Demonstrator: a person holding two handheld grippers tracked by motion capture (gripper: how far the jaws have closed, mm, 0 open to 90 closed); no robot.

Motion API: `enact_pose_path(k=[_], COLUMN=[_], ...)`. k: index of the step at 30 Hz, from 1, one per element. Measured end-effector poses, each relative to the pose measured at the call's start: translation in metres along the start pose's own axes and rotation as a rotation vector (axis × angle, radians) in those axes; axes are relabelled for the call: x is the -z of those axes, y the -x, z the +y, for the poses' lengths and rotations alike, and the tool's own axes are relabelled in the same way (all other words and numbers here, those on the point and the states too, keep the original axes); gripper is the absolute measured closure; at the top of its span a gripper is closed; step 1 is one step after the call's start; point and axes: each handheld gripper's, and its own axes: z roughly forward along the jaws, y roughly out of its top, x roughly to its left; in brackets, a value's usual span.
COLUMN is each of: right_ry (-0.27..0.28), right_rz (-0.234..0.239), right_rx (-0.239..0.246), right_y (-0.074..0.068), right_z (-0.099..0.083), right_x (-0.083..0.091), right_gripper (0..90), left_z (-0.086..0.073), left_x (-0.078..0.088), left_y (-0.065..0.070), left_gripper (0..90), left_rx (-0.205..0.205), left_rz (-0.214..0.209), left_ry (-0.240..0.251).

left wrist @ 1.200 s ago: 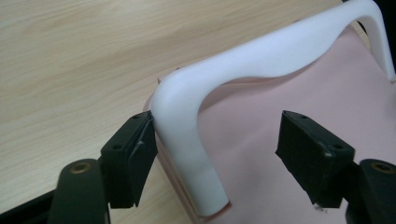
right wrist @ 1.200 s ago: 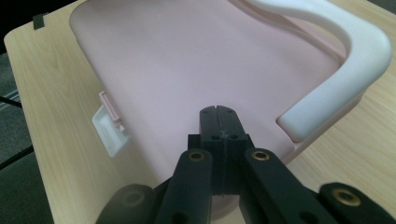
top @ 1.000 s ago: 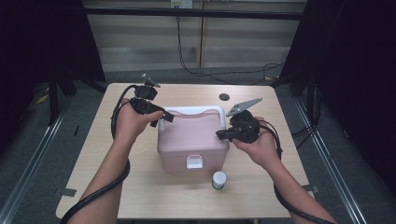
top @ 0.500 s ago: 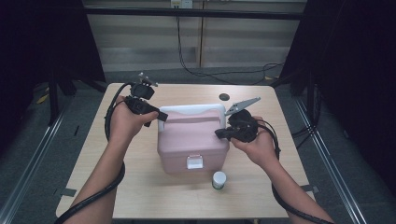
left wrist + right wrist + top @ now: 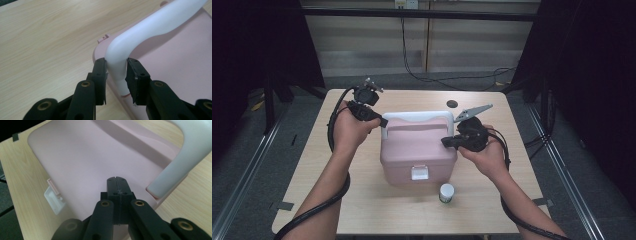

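Left gripper [image 5: 115, 82] just closed onto white handle [image 5: 140, 42] of pink storage box [image 5: 417, 150]; right gripper [image 5: 119, 185] shut, empty, resting on lid. Lift handle slowly, keep lid pinned.

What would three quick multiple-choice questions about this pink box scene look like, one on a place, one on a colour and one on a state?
1. Where does the small jar stand?
A. On the box lid
B. On the table in front of the box
C. Behind the box

2. What colour is the handle of the pink box?
A. White
B. Black
C. Green

3. How does the left gripper stand?
A. Wide open above the table
B. Jaws closed on one end of the handle
C. Gripping the jar

Answers:
1. B, the high view shows the jar on the table at the near side, in front of the latch.
2. A, the left gripper view shows a white bar over the pink lid.
3. B, the jaws have just been closing and press the handle's end from both sides.
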Motion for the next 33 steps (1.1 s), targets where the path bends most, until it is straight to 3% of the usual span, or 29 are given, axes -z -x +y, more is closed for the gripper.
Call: enact_pose_path(k=[8,14,21,24,26,28,33], right_ry=[0.012,0.007,0.012,0.009,0.013,0.016,0.017], right_rz=[0.018,-0.001,0.001,-0.001,0.001,0.002,0.002], right_rx=[-0.016,-0.003,-0.002,0.001,-0.001,0.000,-0.001], right_y=[0.004,0.001,0.001,0.001,0.001,0.002,0.001], right_z=[0.003,0.003,0.003,0.003,0.002,0.002,0.002], right_x=[-0.004,-0.004,-0.004,-0.004,-0.004,-0.004,-0.004], right_gripper=[90.0,90.0,90.0,90.0,90.0,90.0,90.0], left_z=[-0.001,-0.002,-0.002,-0.002,-0.001,0.001,0.004], left_x=[-0.002,-0.004,-0.018,-0.026,-0.027,-0.027,-0.023], left_y=[-0.004,-0.006,-0.006,-0.006,-0.006,-0.006,-0.005], left_gripper=[69.2,67.5,47.1,48.2,62.0,67.9,69.0], left_rx=[0.020,0.028,0.029,0.044,0.042,0.061,0.069], left_rz=[-0.021,-0.039,-0.027,-0.034,-0.036,-0.046,-0.049], left_ry=[0.012,0.037,0.022,0.021,0.015,-0.001,-0.022])
